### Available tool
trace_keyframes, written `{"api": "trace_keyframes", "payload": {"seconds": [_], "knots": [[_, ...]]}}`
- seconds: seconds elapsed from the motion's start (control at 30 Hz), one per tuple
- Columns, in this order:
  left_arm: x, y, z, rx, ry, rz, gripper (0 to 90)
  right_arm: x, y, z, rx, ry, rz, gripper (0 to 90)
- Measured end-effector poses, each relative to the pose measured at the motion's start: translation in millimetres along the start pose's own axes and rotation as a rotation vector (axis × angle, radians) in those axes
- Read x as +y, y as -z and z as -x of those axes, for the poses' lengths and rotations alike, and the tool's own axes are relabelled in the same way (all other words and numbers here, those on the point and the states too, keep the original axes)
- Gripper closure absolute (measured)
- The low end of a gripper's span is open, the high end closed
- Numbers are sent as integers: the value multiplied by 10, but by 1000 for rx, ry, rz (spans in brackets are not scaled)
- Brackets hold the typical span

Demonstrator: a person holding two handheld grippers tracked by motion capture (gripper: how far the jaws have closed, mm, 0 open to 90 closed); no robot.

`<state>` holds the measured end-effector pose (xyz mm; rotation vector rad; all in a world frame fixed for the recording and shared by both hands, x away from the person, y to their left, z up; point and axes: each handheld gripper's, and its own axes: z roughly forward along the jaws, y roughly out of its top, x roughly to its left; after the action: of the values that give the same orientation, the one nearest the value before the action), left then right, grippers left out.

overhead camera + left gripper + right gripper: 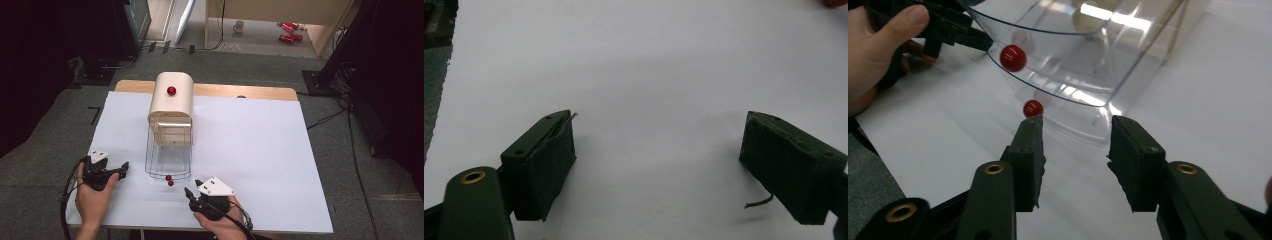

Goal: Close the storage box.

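Surface: a wooden surface [260,92] covered by a white sheet [260,150], which gives a plain, even ground for anything that slides.

Bread-box-shaped holder: a pale wooden box with an arched top [171,97] stands toward the far left-centre of the sheet, its open face turned to the near edge so that whatever it houses comes out toward the person.

Drawers: two clear plastic curved-front trays [168,157] are drawn out from the box toward the near side, one above the other; they are see-through, so their contents could be checked without lifting.

Knobs: a small red ball knob [168,177] sits on the upper tray's front and a second red ball knob [171,183] on the lower one's, just in front of it; a larger red round knob [171,90] sits on the box's top. They seem placed as grips.

Right claw: the black right claw [1075,135], held in the person's right hand [220,222], stands moderately wide and empty, its left jaw tip just beside the lower knob [1033,108], probably lined up to pinch it.

Left claw: the black left claw [659,165], held in the left hand [92,197], is spread wide over bare sheet at the near left, holding nothing, seemingly waiting clear of the trays.
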<state>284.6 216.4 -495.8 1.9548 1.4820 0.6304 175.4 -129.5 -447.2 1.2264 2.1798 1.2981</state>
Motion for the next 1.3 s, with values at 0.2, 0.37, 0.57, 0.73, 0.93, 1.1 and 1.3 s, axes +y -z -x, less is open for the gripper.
{"api": "trace_keyframes", "payload": {"seconds": [0.2, 0.37, 0.57, 0.73, 0.93, 1.1, 1.3], "knots": [[0, 0, 0, 0, 0, 0, 144, 71, -100, -100, 21, 9, 14, 658], [0, -1, 0, 0, 0, 1, 144, 109, -163, -144, 28, 4, 19, 667], [1, -1, 0, 0, 0, 0, 144, 150, -251, -194, 36, 6, 11, 683], [0, -1, -1, 0, 1, 1, 144, 167, -318, -244, 47, -1, 9, 683], [0, -1, -1, -1, 0, 0, 144, 177, -400, -305, 61, 0, 3, 684], [0, -1, 0, 0, 0, 1, 144, 194, -433, -316, 45, -21, 2, 702], [1, -1, -1, 0, 0, 0, 144, 187, -460, -303, 30, -35, 0, 715]]}}
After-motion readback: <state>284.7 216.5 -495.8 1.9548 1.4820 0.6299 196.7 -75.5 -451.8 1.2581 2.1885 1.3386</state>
